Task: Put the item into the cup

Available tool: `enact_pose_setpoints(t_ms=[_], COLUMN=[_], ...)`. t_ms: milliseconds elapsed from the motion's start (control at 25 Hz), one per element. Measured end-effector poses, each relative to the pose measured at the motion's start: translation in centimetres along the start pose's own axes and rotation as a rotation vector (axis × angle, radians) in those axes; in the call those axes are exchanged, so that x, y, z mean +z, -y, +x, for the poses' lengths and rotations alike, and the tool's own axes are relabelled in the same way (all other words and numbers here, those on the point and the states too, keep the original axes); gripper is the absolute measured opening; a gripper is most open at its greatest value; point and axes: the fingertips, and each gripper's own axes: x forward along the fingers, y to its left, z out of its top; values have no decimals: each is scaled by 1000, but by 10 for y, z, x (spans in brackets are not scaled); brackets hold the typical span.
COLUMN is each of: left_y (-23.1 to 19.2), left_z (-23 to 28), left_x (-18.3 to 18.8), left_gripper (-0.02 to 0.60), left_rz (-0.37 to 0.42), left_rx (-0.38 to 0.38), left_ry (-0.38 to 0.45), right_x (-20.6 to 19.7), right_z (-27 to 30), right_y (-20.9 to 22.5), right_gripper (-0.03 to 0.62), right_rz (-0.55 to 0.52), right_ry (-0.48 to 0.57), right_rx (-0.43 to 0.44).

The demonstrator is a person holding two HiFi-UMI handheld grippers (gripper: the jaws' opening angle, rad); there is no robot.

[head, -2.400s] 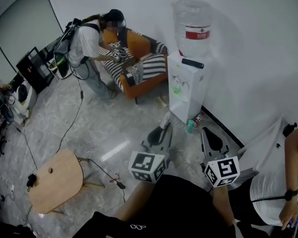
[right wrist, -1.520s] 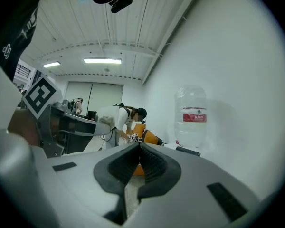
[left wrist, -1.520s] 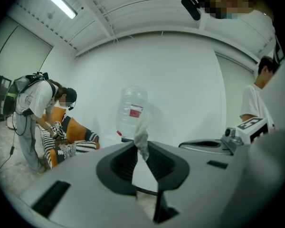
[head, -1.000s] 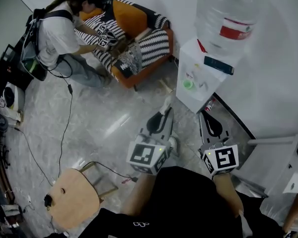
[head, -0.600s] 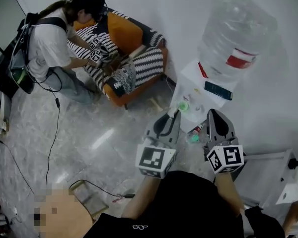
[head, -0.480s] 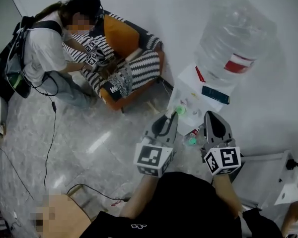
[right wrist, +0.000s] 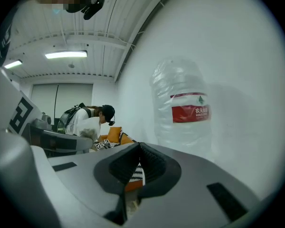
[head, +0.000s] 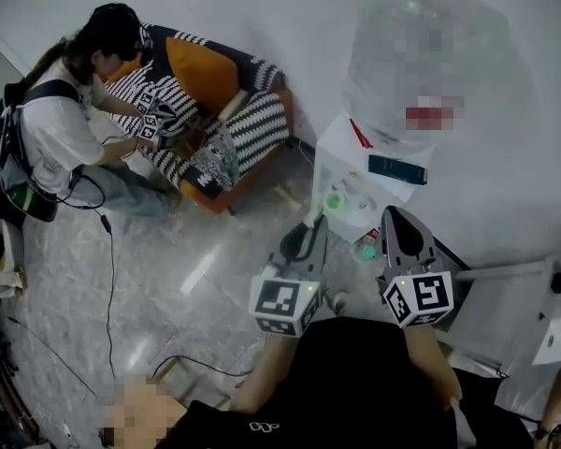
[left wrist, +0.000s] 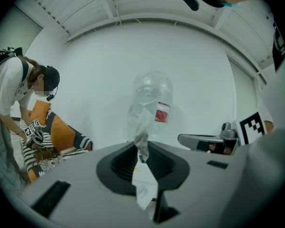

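A small green cup (head: 335, 200) stands in the tap recess of a white water dispenser (head: 355, 162) in the head view. My left gripper (head: 318, 223) is shut and empty, its tip just below and left of the cup. My right gripper (head: 390, 213) is also shut and empty, to the right of the cup beside the dispenser's front. In the left gripper view (left wrist: 141, 144) and the right gripper view (right wrist: 140, 145) the jaws meet with nothing held. I cannot tell which thing is the item.
A large clear water bottle (head: 407, 54) tops the dispenser, with a dark flat device (head: 397, 169) beside it. A small green-capped bottle (head: 366, 248) lies on the floor by the dispenser's foot. A person (head: 65, 129) bends over an orange striped armchair (head: 215, 110).
The dispenser and its green cup have come closer to both grippers as the view shifted. Both grippers stay shut and side by side.
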Motion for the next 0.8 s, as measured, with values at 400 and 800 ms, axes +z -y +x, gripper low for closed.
enact_pose_setpoints(t_ms=[400,800], left_y=[4,14], left_z=[16,37], left_x=[-11,-65], left_gripper=[54,54], left_rz=[0,-27], left_rx=[41,36], left_ry=[-62,-170], right_x=[-14,-45], right_z=[11,16], right_y=[9,18], right_gripper=[11,11], right_rz=[18,1], right_ry=[-39,-112], right_rx=[49,91])
